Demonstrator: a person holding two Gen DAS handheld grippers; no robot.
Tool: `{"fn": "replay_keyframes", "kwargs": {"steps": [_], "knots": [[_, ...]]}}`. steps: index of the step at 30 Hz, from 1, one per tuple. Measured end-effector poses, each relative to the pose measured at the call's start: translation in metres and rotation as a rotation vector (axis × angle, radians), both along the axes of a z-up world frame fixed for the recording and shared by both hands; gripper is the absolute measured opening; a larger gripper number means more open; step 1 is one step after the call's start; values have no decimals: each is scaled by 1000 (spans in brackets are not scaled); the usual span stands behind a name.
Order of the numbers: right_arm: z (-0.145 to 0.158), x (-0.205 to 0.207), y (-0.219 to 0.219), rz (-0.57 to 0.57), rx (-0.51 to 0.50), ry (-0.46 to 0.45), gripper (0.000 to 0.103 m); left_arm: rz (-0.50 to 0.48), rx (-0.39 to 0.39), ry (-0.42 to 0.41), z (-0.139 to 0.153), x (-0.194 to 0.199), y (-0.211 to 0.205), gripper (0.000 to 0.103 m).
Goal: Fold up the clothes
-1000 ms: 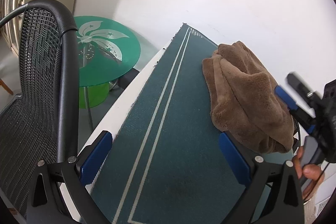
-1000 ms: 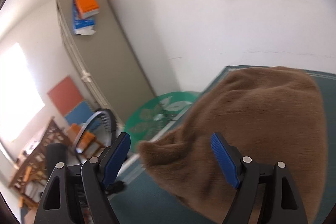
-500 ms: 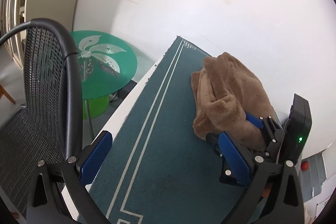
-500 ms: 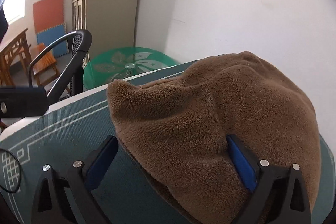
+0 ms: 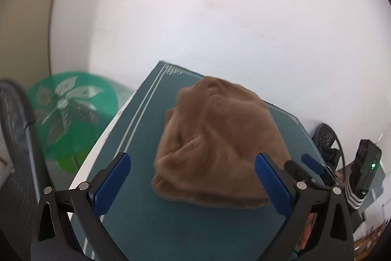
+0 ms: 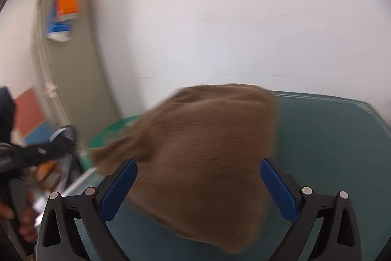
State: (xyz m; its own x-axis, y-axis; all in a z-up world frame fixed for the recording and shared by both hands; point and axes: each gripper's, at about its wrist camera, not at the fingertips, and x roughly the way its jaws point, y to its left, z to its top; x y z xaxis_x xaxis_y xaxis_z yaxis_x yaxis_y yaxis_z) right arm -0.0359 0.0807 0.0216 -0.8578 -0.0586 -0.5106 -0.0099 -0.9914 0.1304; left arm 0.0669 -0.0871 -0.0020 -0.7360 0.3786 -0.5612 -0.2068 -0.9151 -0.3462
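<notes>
Right claw (image 6: 198, 190) jaws just opening wide, letting go; brown cloth (image 5: 220, 146) lying bunched on table (image 5: 146, 224). Left claw (image 5: 193, 185) apart, empty, backing off cloth. Folding probably finishing.

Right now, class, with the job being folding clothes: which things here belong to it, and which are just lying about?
Belongs to the job:
brown fleece garment
green mat

Just lying about:
green round table
mesh chair
grey cabinet
</notes>
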Motion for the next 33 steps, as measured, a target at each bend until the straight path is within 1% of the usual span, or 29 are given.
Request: {"fn": "replay_keyframes", "kwargs": {"steps": [1, 3, 4, 7, 10, 12, 13, 15, 18, 24, 28, 33], "knots": [[-4, -4, 6, -31, 5, -19, 102, -1, -14, 0, -1, -7, 5, 102], [-12, -10, 12, -53, 1, -48, 102, -2, -42, 1, -3, -22, 15, 102], [-16, -15, 14, -58, 8, -66, 102, 19, -66, -21, -9, -33, 17, 102], [-21, -19, 18, -50, 45, -115, 102, 62, -103, -124, -35, -55, 16, 102], [-32, -26, 17, -25, 72, -159, 102, 75, -138, -194, -63, -62, 12, 102], [-37, -29, 19, -5, 74, -186, 102, 71, -131, -200, -72, -61, 9, 102], [-40, -30, 19, 3, 67, -197, 102, 71, -141, -196, -74, -62, 9, 102], [-48, -34, 21, 17, 40, -217, 102, 73, -164, -190, -77, -64, 10, 103], [-59, -40, 24, 37, -7, -246, 102, 68, -178, -196, -86, -62, 12, 103], [-66, -45, 29, 60, -12, -264, 102, 61, -124, -224, -91, -65, 7, 103], [-71, -46, 45, 86, -88, -279, 102, 57, -111, -223, -90, -63, 8, 103], [-76, -49, 60, 106, -168, -285, 102, 50, 10, -252, -87, -63, -8, 103]]}}
